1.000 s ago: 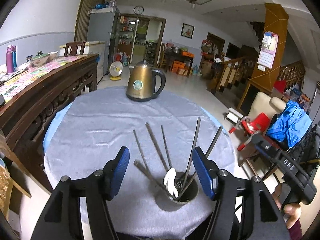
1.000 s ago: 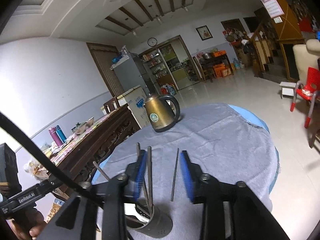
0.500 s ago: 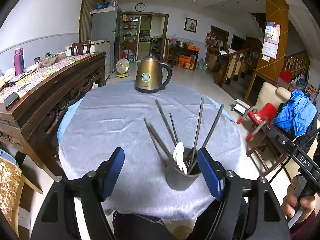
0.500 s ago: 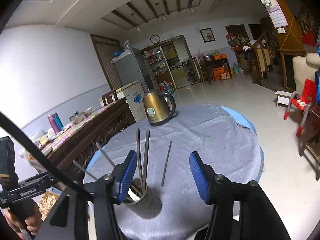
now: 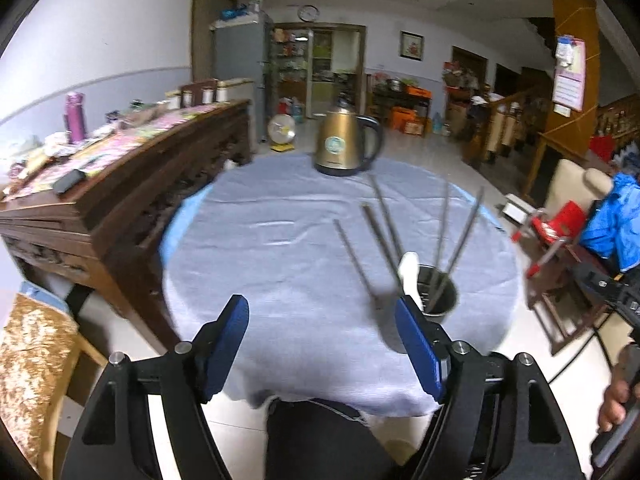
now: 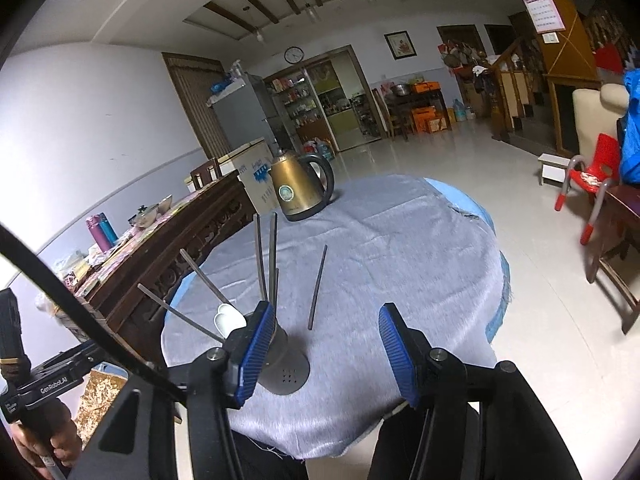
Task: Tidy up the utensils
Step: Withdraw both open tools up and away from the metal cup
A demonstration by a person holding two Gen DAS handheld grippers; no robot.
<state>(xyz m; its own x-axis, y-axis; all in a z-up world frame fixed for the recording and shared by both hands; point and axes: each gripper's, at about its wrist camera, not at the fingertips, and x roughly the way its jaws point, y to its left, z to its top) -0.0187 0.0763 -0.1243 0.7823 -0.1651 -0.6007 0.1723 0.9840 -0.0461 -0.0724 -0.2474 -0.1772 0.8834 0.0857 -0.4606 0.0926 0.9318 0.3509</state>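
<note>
Round cloth-covered worktop [image 5: 280, 248] with the utensil holder [image 5: 438, 294], holding chopsticks [image 5: 460, 236] and a white spoon [image 5: 410, 276], near its right edge; left claw [image 5: 320, 344] and right claw [image 6: 326, 354] both gaping, empty, the right's jaws having just been opening.

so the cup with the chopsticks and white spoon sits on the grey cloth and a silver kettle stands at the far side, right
Not quite: the kettle is gold with a black handle, not silver, as the left wrist view shows. The rest holds: the cup with chopsticks and white spoon sits on the grey cloth.
</note>
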